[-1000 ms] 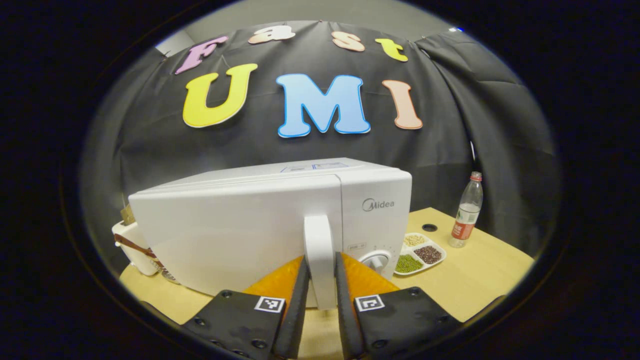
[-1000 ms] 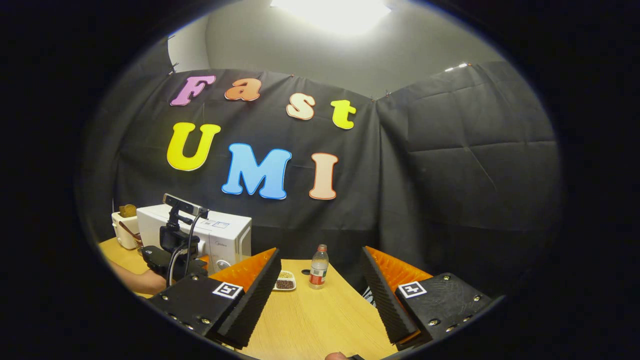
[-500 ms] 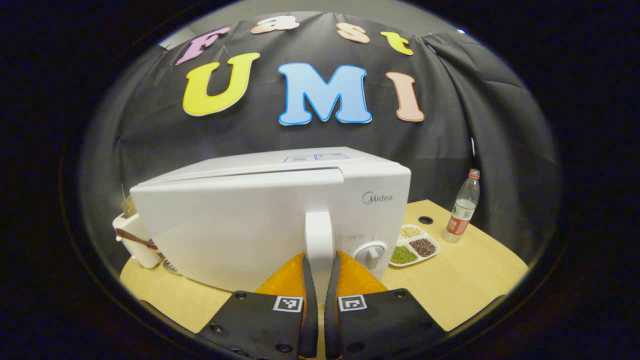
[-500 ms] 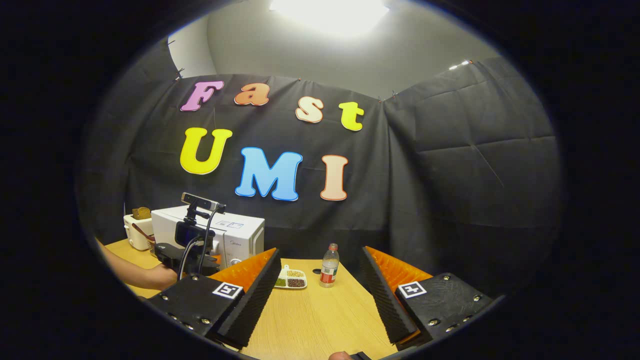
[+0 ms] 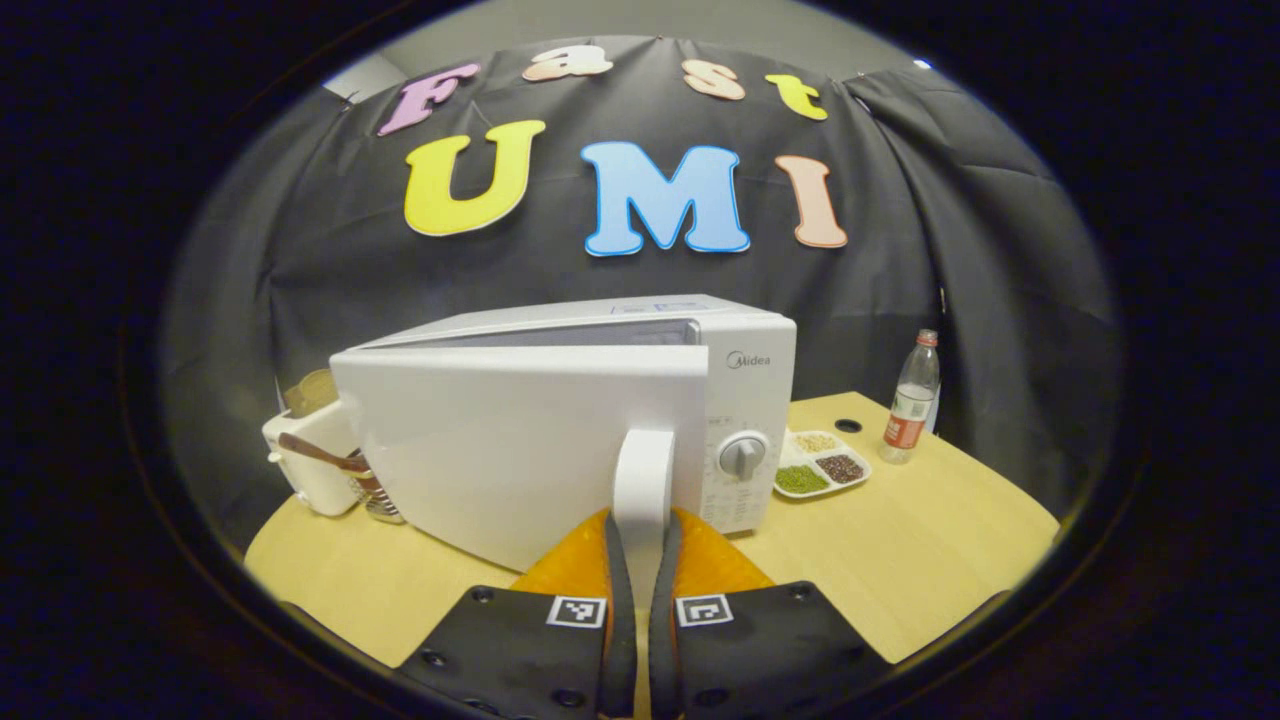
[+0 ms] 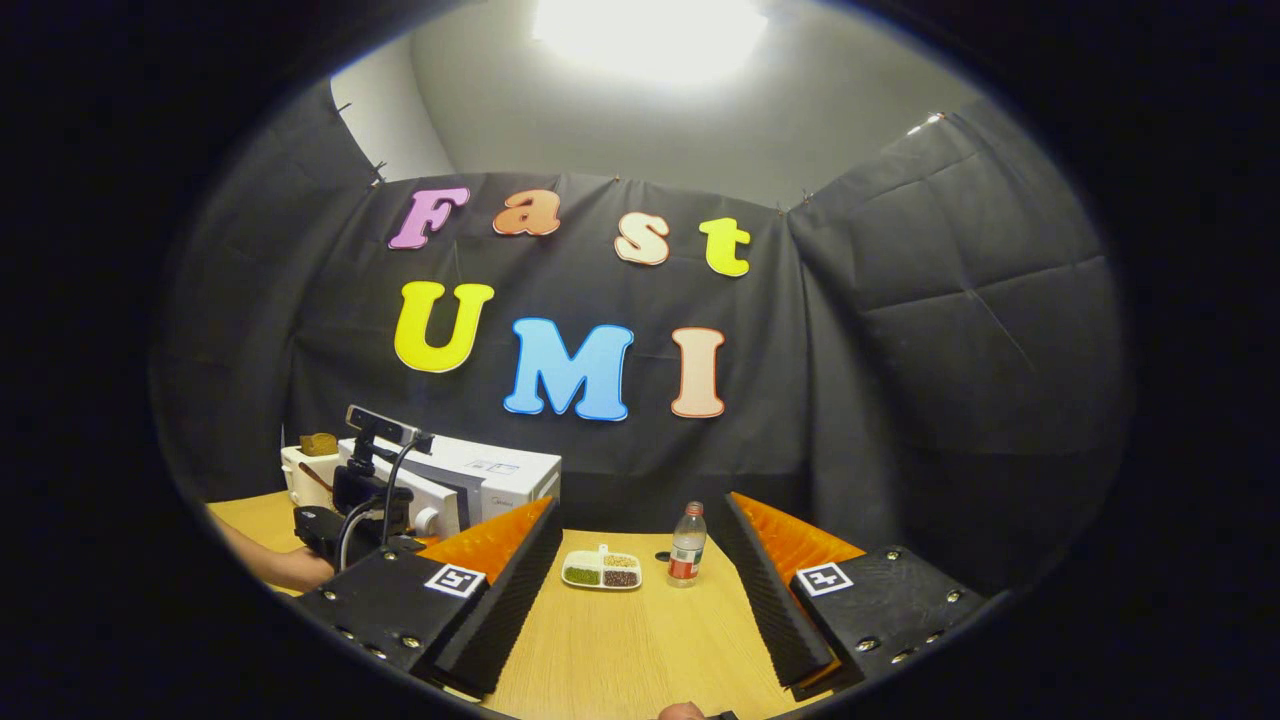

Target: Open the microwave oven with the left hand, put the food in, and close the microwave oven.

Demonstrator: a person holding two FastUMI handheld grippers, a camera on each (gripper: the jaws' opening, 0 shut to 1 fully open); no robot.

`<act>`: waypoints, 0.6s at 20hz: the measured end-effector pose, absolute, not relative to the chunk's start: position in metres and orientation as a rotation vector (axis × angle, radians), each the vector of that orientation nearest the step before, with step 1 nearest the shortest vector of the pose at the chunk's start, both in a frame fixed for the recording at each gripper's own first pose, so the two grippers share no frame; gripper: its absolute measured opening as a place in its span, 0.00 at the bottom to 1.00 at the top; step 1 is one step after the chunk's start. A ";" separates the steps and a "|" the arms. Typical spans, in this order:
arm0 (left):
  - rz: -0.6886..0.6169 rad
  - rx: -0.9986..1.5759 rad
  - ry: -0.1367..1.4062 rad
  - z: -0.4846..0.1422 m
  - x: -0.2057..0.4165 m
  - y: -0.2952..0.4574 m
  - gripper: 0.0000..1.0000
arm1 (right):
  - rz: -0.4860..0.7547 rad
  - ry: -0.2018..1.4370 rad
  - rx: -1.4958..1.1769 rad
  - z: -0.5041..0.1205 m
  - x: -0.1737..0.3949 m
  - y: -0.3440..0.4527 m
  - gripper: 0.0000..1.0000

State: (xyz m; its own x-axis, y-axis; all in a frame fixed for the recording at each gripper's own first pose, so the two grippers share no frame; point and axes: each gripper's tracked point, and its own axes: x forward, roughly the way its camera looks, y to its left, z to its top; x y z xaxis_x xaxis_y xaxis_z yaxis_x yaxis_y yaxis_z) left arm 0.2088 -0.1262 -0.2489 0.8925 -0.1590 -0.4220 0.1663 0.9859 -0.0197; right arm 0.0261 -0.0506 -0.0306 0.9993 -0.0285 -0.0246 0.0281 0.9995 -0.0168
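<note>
left hand-held gripper (image 5: 640,590) clamped on white door handle (image 5: 643,480) of microwave oven (image 5: 560,420), door swung partly ajar. right hand-held gripper (image 6: 640,590) spread wide, holding nothing, above desk (image 6: 620,640). divided food tray (image 5: 820,468) just right of oven; bottle (image 5: 908,400) toward desk's far right corner; toaster (image 5: 305,465) left of oven.

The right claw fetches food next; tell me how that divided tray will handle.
The divided tray looks shallow, stiff plastic, so likely rigid to lift. Its loose beans could spill if tilted. It sits flat on the table, so its thin rim may be awkward to pinch.
</note>
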 end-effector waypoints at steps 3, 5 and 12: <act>-0.112 0.009 0.457 -0.247 0.187 -0.107 0.12 | 0.028 0.021 -0.013 -0.032 0.013 -0.054 0.97; -0.065 0.020 0.462 -0.246 0.170 -0.091 0.12 | 0.076 0.028 -0.001 -0.033 0.004 -0.054 0.97; 0.075 0.037 0.479 -0.243 0.116 -0.027 0.11 | 0.184 -0.001 0.025 -0.026 -0.015 -0.040 0.97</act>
State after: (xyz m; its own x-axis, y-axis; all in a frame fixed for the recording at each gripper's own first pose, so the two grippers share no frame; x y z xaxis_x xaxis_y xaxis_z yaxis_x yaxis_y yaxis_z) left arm 0.1162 -0.0272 -0.2430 0.8849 0.0808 -0.4588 -0.0635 0.9966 0.0530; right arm -0.0147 -0.0397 -0.0260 0.9832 0.1826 0.0033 -0.1826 0.9829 0.0253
